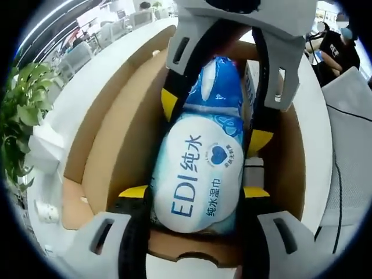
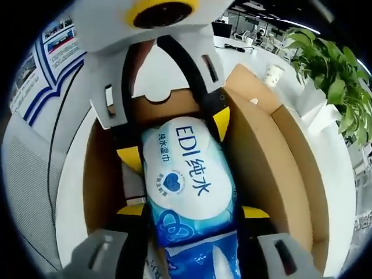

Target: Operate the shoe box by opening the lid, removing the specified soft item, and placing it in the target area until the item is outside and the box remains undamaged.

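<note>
Lying inside the open brown cardboard shoe box [image 1: 110,145], the soft blue-and-white pack of wet wipes [image 1: 200,174] is pinched from both ends by the two tools. In the left gripper view, the left gripper [image 1: 197,195], grey with black fingers and yellow tips, rises from 6 o'clock with its jaws pressed against the near end of the pack, one yellow tip on each side. The right gripper [image 1: 216,119] comes down from 12 o'clock and clamps the far, crinkled blue end the same way. The box's lid flap lies folded out toward 9 o'clock on the white round tabletop [image 1: 93,81]. A leafy green potted plant [image 1: 20,110] stands at 9 o'clock, with a white paper cup [image 1: 46,212] at 8 o'clock.

In the right gripper view the pack [image 2: 189,180] runs from the centre to 6 o'clock, the right gripper [image 2: 195,212] closed on its blue end, the left gripper [image 2: 174,139] gripping the white printed end from 12 o'clock. The plant [image 2: 331,75] sits at 2 o'clock beside the cup [image 2: 273,74].
</note>
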A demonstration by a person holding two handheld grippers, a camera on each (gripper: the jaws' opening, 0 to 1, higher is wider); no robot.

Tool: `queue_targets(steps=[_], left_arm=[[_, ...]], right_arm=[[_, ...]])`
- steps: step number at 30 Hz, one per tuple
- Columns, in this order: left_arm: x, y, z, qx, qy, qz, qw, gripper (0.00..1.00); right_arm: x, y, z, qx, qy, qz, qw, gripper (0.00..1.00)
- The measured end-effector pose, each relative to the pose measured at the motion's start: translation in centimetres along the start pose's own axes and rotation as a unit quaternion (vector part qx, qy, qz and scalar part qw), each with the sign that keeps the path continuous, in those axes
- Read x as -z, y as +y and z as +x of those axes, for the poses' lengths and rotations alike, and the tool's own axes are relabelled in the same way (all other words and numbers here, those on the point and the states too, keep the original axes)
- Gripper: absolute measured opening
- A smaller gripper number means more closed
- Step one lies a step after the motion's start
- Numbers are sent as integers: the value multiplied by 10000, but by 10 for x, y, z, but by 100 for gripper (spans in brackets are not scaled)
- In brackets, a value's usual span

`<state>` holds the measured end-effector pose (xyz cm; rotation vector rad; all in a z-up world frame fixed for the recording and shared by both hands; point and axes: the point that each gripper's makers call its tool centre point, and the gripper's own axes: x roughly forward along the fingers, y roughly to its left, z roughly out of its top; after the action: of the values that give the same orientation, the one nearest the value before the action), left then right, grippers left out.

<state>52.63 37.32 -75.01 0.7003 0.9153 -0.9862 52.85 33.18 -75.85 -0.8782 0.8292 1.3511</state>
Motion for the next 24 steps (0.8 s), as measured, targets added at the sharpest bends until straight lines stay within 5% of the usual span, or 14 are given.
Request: queue_targets(steps=[9, 24], left_arm=[[-1, -3, 13, 110, 292, 917, 9953, 62], [-5, -5, 26, 291, -128, 732, 9968, 68]], right_arm=[[3, -8, 6, 21, 202, -455, 9988, 60], [7, 0, 14, -15, 266, -1047, 9941, 64]])
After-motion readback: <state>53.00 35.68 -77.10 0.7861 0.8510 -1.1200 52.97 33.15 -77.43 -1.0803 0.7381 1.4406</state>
